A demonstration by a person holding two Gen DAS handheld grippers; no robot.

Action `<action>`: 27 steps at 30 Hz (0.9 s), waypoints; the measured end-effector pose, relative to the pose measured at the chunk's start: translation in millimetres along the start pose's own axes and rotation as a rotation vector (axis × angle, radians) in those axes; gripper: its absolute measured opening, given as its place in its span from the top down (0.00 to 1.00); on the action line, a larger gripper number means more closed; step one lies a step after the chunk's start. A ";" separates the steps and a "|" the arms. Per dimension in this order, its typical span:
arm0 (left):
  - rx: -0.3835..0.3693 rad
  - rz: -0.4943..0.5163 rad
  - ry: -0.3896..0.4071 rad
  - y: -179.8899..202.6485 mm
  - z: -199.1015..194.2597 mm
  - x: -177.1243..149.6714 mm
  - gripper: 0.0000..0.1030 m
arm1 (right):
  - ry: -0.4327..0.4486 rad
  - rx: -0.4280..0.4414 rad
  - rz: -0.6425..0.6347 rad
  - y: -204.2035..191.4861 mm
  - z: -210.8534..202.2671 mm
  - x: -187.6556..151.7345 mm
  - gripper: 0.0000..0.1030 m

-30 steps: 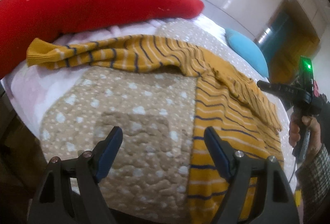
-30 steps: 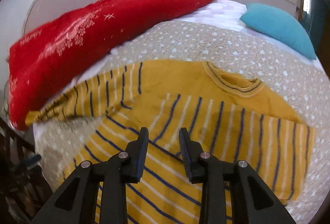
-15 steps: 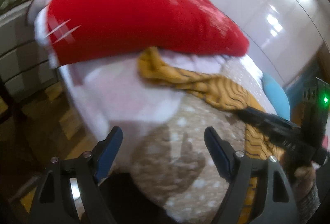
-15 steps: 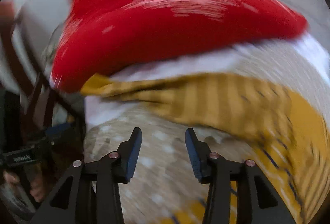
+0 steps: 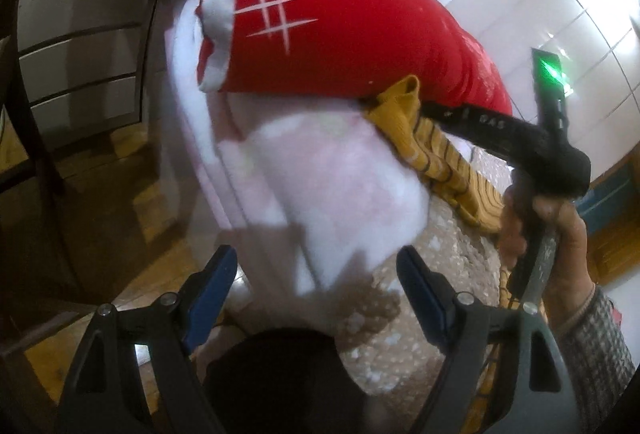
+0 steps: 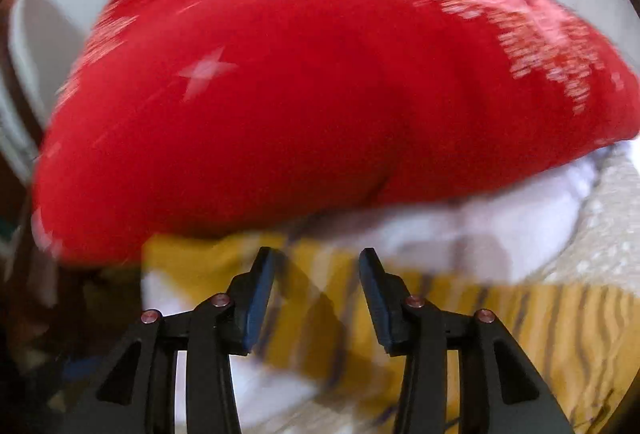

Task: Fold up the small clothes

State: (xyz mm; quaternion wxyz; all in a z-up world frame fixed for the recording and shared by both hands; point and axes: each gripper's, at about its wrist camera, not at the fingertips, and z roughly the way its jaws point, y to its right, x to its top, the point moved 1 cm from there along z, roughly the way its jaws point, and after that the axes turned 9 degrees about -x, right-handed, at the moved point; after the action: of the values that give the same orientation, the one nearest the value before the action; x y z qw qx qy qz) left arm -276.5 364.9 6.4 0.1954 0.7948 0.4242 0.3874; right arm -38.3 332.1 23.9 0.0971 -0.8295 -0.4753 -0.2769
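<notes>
The yellow sweater with dark stripes lies on the bed, and its long sleeve (image 5: 432,154) runs out to a cuff tucked under the edge of the red cushion (image 5: 340,26). In the left wrist view my right gripper (image 5: 426,110) reaches to that cuff, with a hand (image 5: 560,230) on its handle. In the blurred right wrist view the right gripper (image 6: 316,274) stands open just above the sleeve (image 6: 540,326), its pads clear of the cloth. My left gripper (image 5: 316,286) is open wide and empty, off the bed corner.
The white sheet (image 5: 320,186) hangs over the bed corner, with a beige dotted quilt (image 5: 452,234) beside it. The red cushion (image 6: 300,94) lies along the sleeve's far side. Left of the bed are a wooden floor (image 5: 120,234), white drawers (image 5: 80,74) and a dark chair frame (image 5: 24,106).
Both grippers swung left from the sweater's body to the sleeve end at the bed corner. The right gripper's jaws stand wider than a second ago. The left jaws kept their width.
</notes>
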 end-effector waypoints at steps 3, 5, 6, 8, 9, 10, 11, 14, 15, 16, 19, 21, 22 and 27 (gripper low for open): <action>0.009 0.001 0.001 -5.0 2.1 -1.3 0.21 | 0.031 0.046 0.086 20.6 -13.7 -4.9 0.53; 0.012 -0.009 -0.003 -9.2 6.2 -0.3 0.21 | 0.046 0.082 0.087 24.6 -29.7 -15.6 0.53; 0.015 -0.013 -0.006 -10.4 8.4 -0.9 0.21 | 0.047 0.095 0.064 20.8 -34.0 -20.0 0.53; 0.022 -0.019 -0.016 -13.2 13.1 -0.6 0.21 | 0.034 0.110 -0.015 6.9 -38.9 -32.4 0.53; 0.023 -0.022 -0.023 -13.3 14.7 -1.7 0.21 | 0.026 0.113 -0.071 -4.9 -38.2 -38.3 0.53; 0.021 -0.021 -0.026 -12.5 14.5 -3.0 0.21 | 0.024 0.104 -0.120 -15.4 -36.4 -42.5 0.53; 0.021 -0.018 -0.026 -11.6 14.2 -3.7 0.21 | 0.027 0.083 -0.176 -29.4 -32.8 -47.5 0.53; 0.029 -0.003 -0.020 -7.6 11.0 -5.2 0.21 | 0.039 -0.011 -0.277 -52.7 -11.6 -52.9 0.54; 0.032 -0.001 -0.018 -6.8 10.3 -5.0 0.21 | 0.020 -0.047 -0.269 -53.0 -0.7 -51.3 0.56; 0.034 0.001 -0.017 -5.5 9.7 -4.8 0.21 | 0.002 -0.045 -0.245 -51.9 6.1 -49.9 0.73; 0.037 0.010 -0.015 -0.4 8.9 -5.6 0.21 | -0.013 0.022 -0.113 -32.9 1.3 -50.6 0.89; 0.035 0.023 -0.014 5.8 8.1 -5.5 0.21 | 0.018 0.051 -0.060 -21.1 -19.2 -51.4 0.90; 0.029 0.035 -0.014 11.9 7.4 -5.5 0.21 | 0.034 0.064 -0.034 -15.4 -31.2 -52.2 0.90; -0.007 0.122 0.000 51.2 -1.1 -9.6 0.21 | 0.121 0.112 0.167 54.5 -106.1 -56.9 0.90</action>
State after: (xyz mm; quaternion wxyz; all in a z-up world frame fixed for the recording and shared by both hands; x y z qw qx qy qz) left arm -253.9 328.1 35.5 0.1740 0.8185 0.3738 0.4001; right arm -53.9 216.4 85.9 0.1944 -0.8412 -0.4125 -0.2906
